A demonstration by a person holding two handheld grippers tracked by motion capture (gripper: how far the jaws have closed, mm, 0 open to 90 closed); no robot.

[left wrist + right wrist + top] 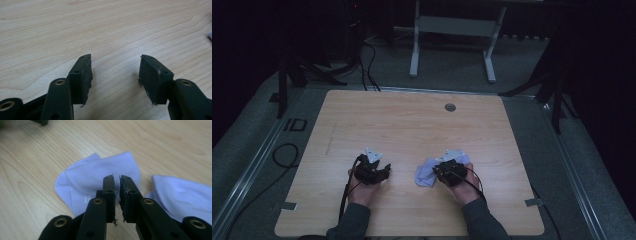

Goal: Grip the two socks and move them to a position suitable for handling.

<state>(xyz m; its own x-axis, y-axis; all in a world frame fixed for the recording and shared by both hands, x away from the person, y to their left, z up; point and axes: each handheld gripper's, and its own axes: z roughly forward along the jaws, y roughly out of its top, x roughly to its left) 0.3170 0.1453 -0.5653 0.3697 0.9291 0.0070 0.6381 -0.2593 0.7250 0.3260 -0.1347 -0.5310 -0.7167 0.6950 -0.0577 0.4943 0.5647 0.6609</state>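
A pale lavender-white sock (426, 174) lies crumpled on the wooden table (412, 125) at the front right. In the right gripper view one rounded part of the sock (95, 172) sits under the jaws, and another part (185, 192) lies to the right. My right gripper (117, 178) hovers just over the sock (444, 171), jaws nearly together with no cloth seen between them. My left gripper (115, 67) stands open over bare wood, to the left of the sock (379, 172). A sliver of the sock (210, 35) shows at the right edge of the left gripper view.
A round grey grommet (450, 107) sits near the table's far edge. Beyond the table stands a white desk frame (414, 50), with dark stands and cables (367, 70) on the grey floor. A cable loop (284, 155) lies on the floor at left.
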